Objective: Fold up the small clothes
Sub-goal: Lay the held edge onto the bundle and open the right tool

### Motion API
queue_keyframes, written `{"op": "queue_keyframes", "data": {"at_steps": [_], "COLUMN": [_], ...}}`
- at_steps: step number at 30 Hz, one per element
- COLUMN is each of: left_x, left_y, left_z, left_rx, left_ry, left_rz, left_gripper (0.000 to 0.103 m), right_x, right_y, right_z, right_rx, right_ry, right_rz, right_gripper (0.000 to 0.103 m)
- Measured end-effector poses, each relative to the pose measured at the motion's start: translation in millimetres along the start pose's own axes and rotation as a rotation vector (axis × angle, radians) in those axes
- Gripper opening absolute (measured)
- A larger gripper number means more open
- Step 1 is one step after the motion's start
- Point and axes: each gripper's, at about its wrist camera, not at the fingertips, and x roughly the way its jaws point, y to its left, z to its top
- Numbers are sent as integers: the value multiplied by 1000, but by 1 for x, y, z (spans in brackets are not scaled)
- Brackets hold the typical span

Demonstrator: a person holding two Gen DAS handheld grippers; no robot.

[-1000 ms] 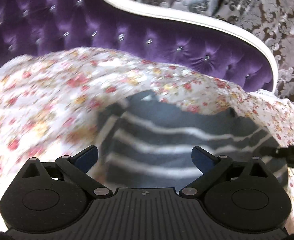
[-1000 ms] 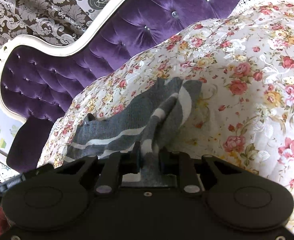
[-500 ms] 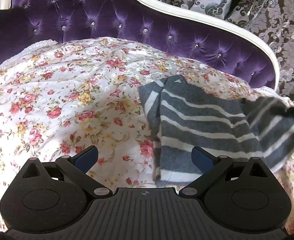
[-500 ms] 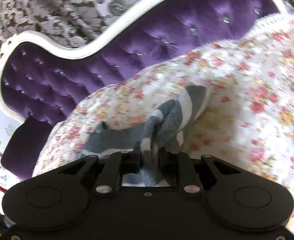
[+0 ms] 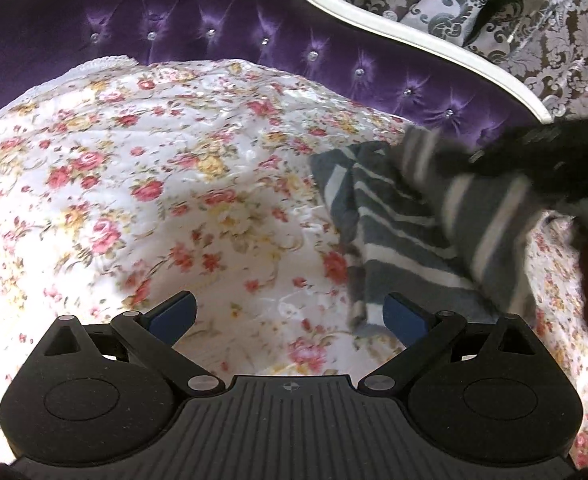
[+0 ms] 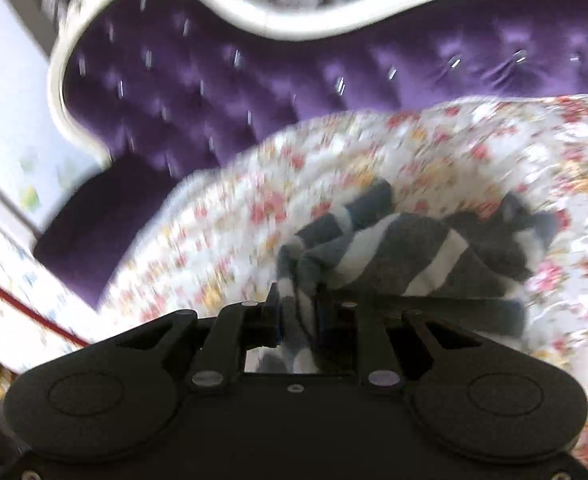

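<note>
Left gripper (image 5: 289, 316) hovering with blue-padded fingers (image 5: 173, 312) spread wide, nothing between them but floral bedspread (image 5: 153, 184). Grey striped garment (image 5: 414, 232) lying ahead and to the outside of the right-hand finger, its near hem just beyond that fingertip, one part lifted and blurred beneath the dark bulk of the right gripper (image 5: 546, 160). In the right wrist view, right gripper (image 6: 298, 312) pinched tight on a bunched edge of the grey striped garment (image 6: 414, 256), cloth trailing forward and rightward from the fingertips onto the floral bedspread (image 6: 534, 152). Purple tufted headboard (image 6: 253, 80) far beyond the fingers.
</note>
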Motion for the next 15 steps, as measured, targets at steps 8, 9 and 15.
{"op": "queue_keyframes", "data": {"at_steps": [8,9,15], "left_x": [-1,-2,-7], "left_y": [9,8,1], "left_z": [3,4,20], "left_rx": [-13,-8,9], "left_ry": [4,1,-24], "left_rz": [3,4,0], "left_gripper": [101,101,101], "right_x": [10,3,-42], "right_y": [0,-2,-11], "right_z": [-17,-16,-6], "right_rx": [-39,-26,-24], "right_ry": [-13,-34,-162], "right_rz": [76,103,147], "right_gripper": [53,57,65]}}
